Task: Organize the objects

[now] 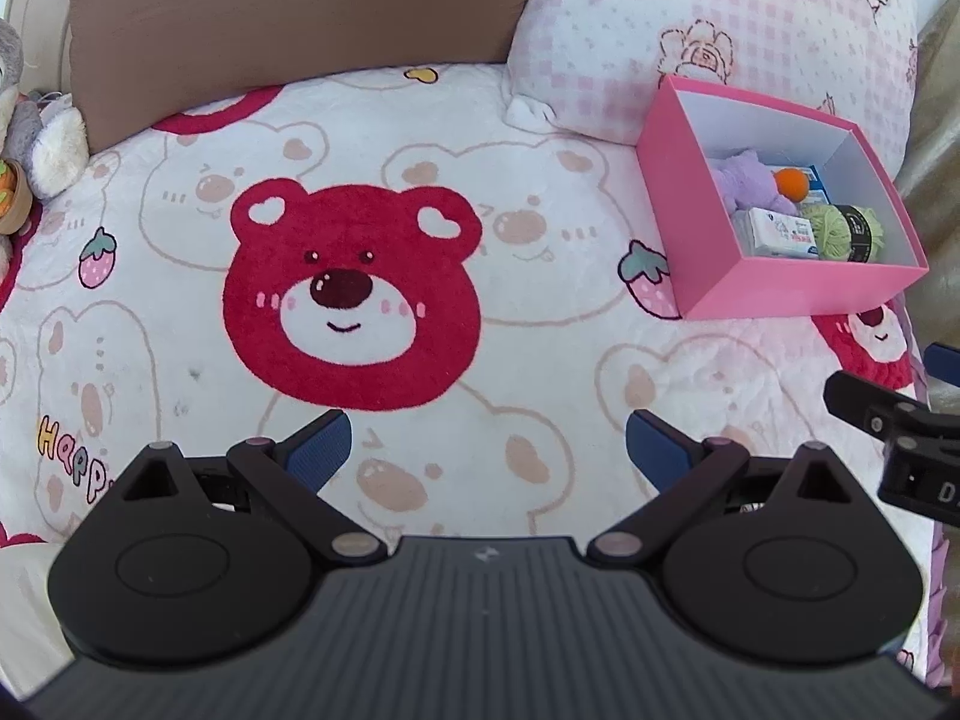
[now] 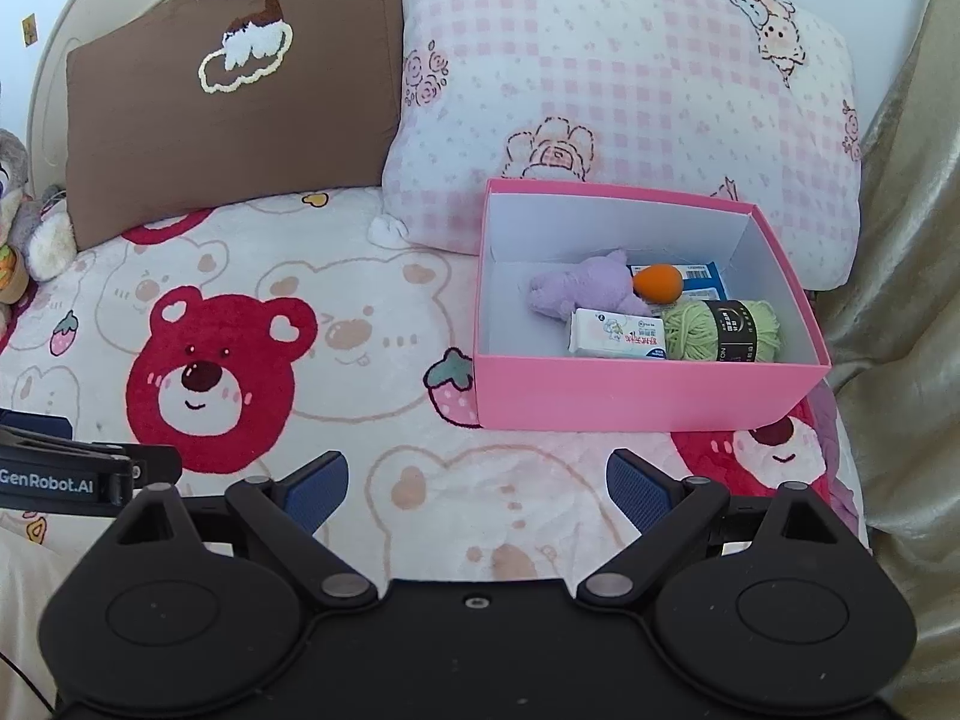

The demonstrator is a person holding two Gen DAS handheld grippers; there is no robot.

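A pink box [image 2: 630, 396] [image 1: 774, 291] sits on a bear-print blanket against the pillows. Inside lie a purple plush toy [image 2: 582, 288] [image 1: 747, 180], an orange egg-shaped ball [image 2: 657, 283] [image 1: 791, 183], a skein of green yarn [image 2: 720, 330] [image 1: 843, 231], a white tissue pack [image 2: 615, 336] [image 1: 777, 233] and a blue packet [image 2: 705, 279] under the ball. My left gripper [image 1: 487, 450] hovers open over the blanket, left of the box, holding nothing. My right gripper [image 2: 477, 489] stands open and empty in front of the box's near wall.
A brown pillow [image 2: 234, 102] and a pink checked pillow [image 2: 630, 102] lean on the headboard behind the box. Plush toys [image 1: 30, 138] crowd the far left edge. A beige cloth [image 2: 900, 300] hangs on the right. A big red bear face [image 1: 354, 294] marks the blanket.
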